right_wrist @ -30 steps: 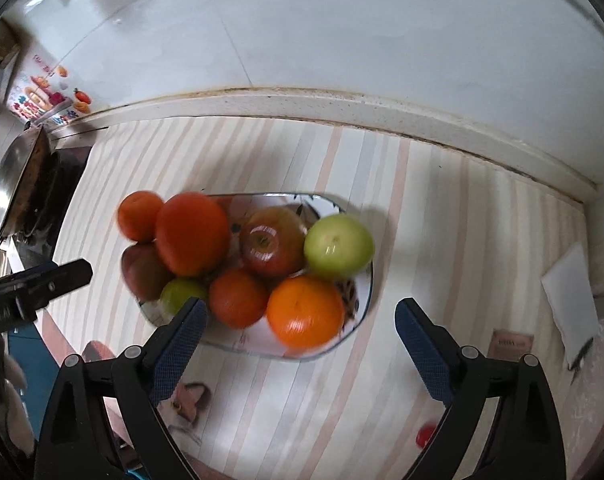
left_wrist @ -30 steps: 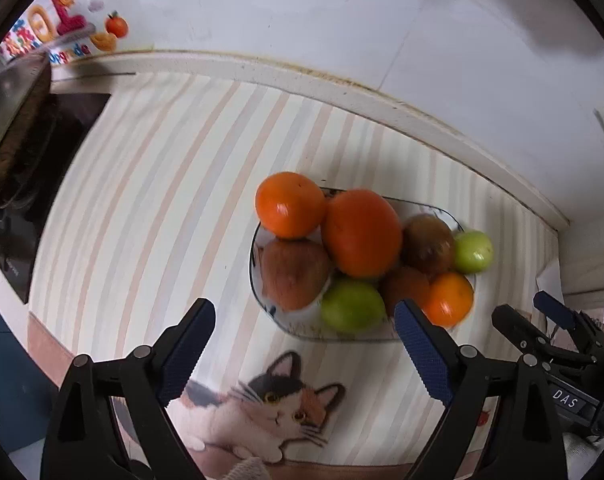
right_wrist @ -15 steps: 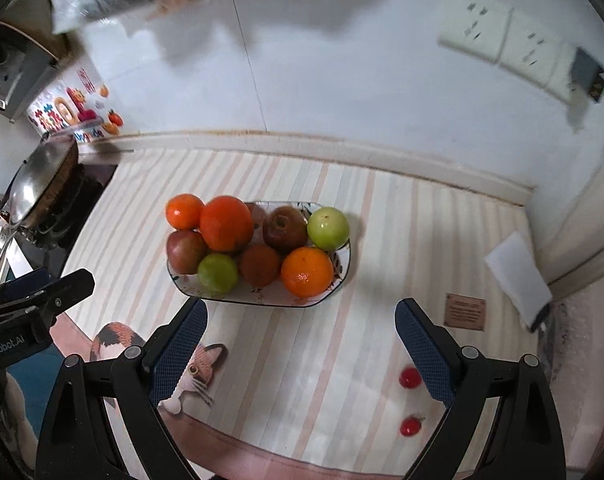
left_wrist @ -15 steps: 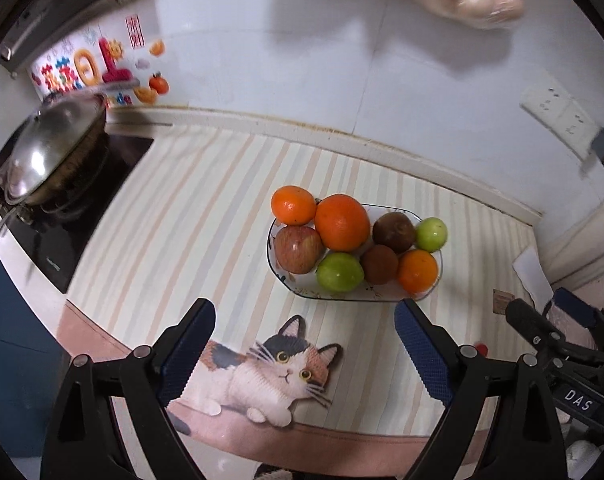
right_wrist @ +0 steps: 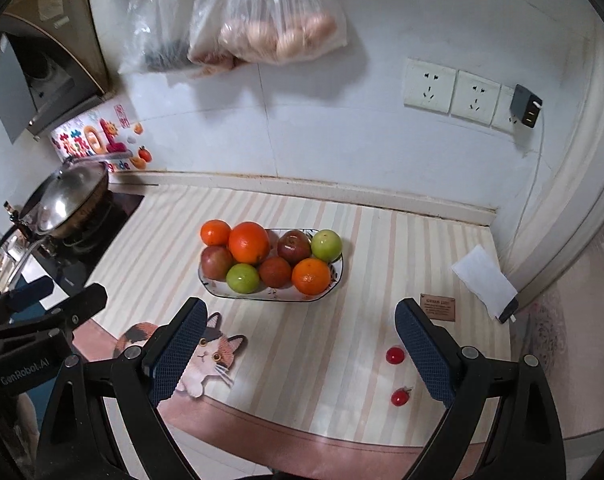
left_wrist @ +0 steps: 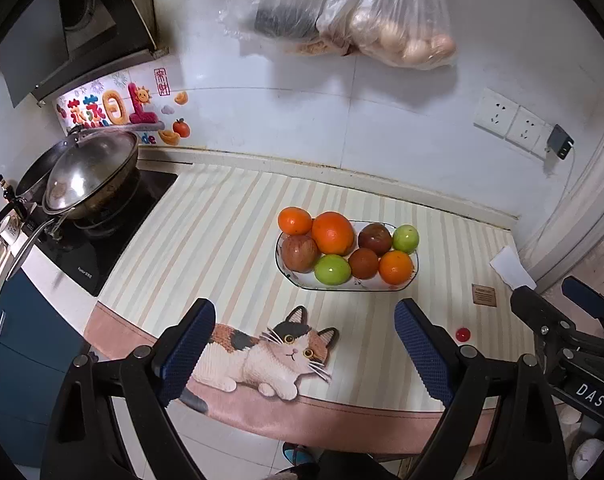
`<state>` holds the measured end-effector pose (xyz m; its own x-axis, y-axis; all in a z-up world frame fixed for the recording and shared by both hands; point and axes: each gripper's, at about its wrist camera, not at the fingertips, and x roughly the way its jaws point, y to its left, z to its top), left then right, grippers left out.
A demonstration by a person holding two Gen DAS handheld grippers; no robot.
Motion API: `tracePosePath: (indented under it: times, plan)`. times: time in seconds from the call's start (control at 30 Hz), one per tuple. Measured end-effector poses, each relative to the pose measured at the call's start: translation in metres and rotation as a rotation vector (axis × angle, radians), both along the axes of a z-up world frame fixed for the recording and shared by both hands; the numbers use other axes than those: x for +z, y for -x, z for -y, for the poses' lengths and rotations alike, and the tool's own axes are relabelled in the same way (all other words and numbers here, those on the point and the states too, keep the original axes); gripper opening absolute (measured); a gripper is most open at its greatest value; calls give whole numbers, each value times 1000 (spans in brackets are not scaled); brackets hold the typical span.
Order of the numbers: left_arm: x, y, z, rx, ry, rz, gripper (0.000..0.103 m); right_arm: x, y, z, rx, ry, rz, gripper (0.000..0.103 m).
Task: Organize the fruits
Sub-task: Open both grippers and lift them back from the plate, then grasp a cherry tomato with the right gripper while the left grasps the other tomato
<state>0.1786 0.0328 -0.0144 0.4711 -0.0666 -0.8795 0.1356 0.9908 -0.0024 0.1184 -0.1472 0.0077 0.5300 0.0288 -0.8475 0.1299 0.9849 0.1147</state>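
On desk, at 12 o'clock from both grippers, fruits piled in plate (right_wrist: 337,276). Left gripper (left_wrist: 305,344) and right gripper (right_wrist: 299,342) held wide open, nothing gripped, well apart from plate; organizing judged done.

Both wrist views high, facing the shared fruit plate (left_wrist: 415,270).

One dish (right_wrist: 338,276) sits mid-bench, holding eight fruits: three oranges, two green apples, three dark red apples. The largest orange (right_wrist: 248,242) lies at the dish's ten o'clock. Two cherry tomatoes (right_wrist: 394,355) lie loose toward four o'clock of the dish. One wok (right_wrist: 67,200) stands at nine o'clock. Two plastic bags (right_wrist: 269,20) hang at twelve. Three wall sockets (right_wrist: 430,86) at two o'clock.
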Motion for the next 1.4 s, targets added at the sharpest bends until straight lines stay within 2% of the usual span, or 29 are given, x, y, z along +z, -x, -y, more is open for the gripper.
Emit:
tracePosePath:
  times: [0.17, 0.27, 0.43, 0.53, 0.6, 0.67, 0.77, 0.9, 1.03, 1.1, 1.23, 1.4]
  plan:
    - [7, 11, 8, 0, -4, 17, 92, 7, 13, 11, -7, -65, 29, 99]
    - [5, 13, 18, 7, -12, 9, 92, 1, 12, 26, -17, -119, 27, 99]
    - [-22, 5, 47, -9, -36, -51, 92, -31, 6, 75, -75, -169, -33, 99]
    - [-51, -1, 72, -27, -66, -111, 92, -65, 4, 112, -134, -183, -89, 99]
    - [-73, -6, 89, -41, -85, -159, 92, -95, 0, 136, -159, -202, -153, 93]
    - [-97, -10, 109, -63, -103, -213, 92, -127, -1, 157, -184, -228, -211, 73]
    - [-131, -14, 138, -105, -149, -277, 92, -176, 4, 176, -200, -263, -292, 62]
    - [-173, -14, 169, -170, -209, -351, 92, -246, 21, 176, -193, -297, -434, 62]
    - [-208, -12, 187, -214, -254, -429, 92, -291, 36, 169, -190, -320, -520, 53]
    - [-220, -10, 192, -224, -271, -460, 92, -304, 41, 165, -184, -318, -535, 48]
    - [-232, -11, 199, -229, -269, -494, 92, -306, 40, 156, -132, -265, -509, 29]
    - [-237, -18, 217, -245, -204, -513, 92, -299, 38, 157, -111, -223, -474, 29]
